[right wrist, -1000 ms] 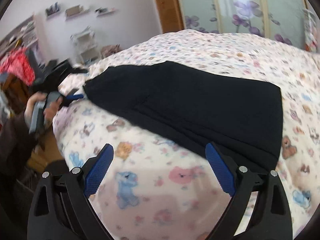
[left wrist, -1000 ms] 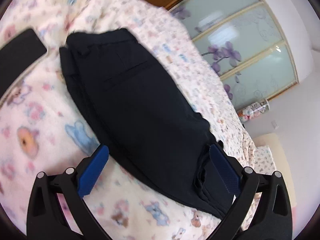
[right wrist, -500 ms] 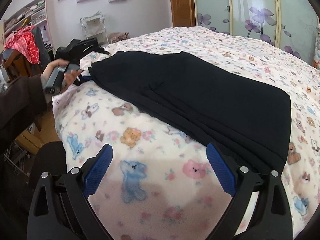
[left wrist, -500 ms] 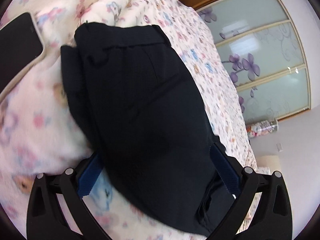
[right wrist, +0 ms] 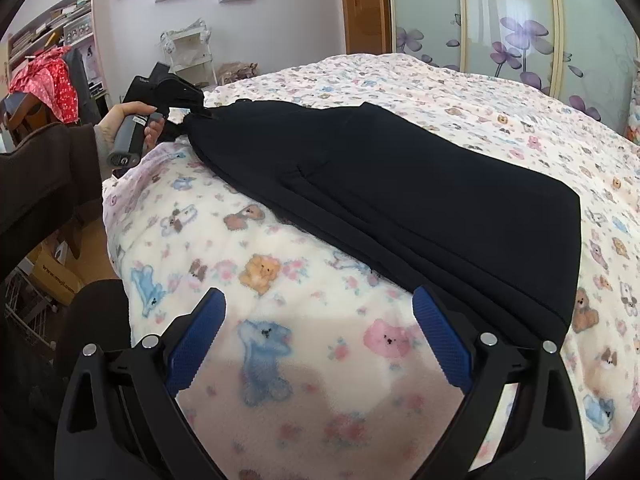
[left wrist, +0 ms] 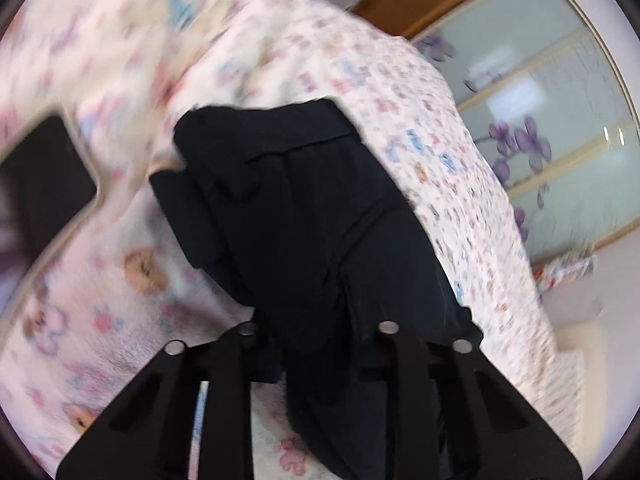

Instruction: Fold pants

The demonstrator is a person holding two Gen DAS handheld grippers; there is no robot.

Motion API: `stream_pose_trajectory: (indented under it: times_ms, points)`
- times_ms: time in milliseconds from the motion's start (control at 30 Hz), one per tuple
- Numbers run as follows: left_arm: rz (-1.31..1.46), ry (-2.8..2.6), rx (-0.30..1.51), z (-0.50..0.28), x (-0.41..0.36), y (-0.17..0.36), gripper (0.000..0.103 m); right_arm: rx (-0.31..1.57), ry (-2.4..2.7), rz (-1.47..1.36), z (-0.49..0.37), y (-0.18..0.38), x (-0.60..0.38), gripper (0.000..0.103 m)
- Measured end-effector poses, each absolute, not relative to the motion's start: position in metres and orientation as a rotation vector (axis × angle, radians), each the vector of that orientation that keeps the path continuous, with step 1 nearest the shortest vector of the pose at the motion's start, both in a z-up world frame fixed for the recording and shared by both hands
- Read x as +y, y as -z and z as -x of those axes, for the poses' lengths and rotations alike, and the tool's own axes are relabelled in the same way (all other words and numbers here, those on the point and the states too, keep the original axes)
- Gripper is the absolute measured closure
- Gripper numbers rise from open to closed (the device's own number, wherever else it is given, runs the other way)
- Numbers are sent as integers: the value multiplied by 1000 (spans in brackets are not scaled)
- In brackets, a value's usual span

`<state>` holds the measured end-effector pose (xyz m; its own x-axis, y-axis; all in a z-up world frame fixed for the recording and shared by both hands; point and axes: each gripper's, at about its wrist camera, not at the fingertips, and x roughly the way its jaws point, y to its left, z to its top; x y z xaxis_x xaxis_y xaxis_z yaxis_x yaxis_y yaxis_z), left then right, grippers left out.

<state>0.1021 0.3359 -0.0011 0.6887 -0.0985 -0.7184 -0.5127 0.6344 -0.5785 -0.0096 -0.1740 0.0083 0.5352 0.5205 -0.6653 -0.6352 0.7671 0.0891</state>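
Lying across a bed covered in a teddy-bear print blanket (right wrist: 280,360), the black pants (right wrist: 400,200) are folded lengthwise into a long dark strip that runs from the near right corner over to the far left edge of the bed. The left gripper (left wrist: 316,344) is closing its jaws on one end of them, and in its own view the dark fabric is bunched up right between the fingers, pads buried in cloth. That view is pretty blurry, so finer detail is lost. From the right wrist view you can see the left hand (right wrist: 132,128) wrapped around the grey handle at the bed's far left edge, right where the pants end. The right gripper (right wrist: 320,344) hangs above the blanket near the other end of the pants, blue pads spread wide with nothing between them; the right pad sits just beside the pants' near edge. A flower-patterned glass wardrobe (right wrist: 520,32) stands behind the bed.
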Motion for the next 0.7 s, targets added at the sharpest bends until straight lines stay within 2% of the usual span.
stream_pose_trajectory:
  times_ms: [167, 433, 600, 700]
  points:
    - [672, -262, 728, -109, 293, -47, 87, 701, -648, 112, 5, -19, -188, 6]
    - [199, -82, 607, -112, 139, -123, 88, 625, -473, -170, -20, -47, -258, 6]
    - [-19, 115, 548, -92, 29, -135, 87, 589, -324, -391, -31, -54, -320, 6]
    - [-63, 279, 553, -75, -35, -120, 87, 571, -239, -520, -35, -53, -355, 6]
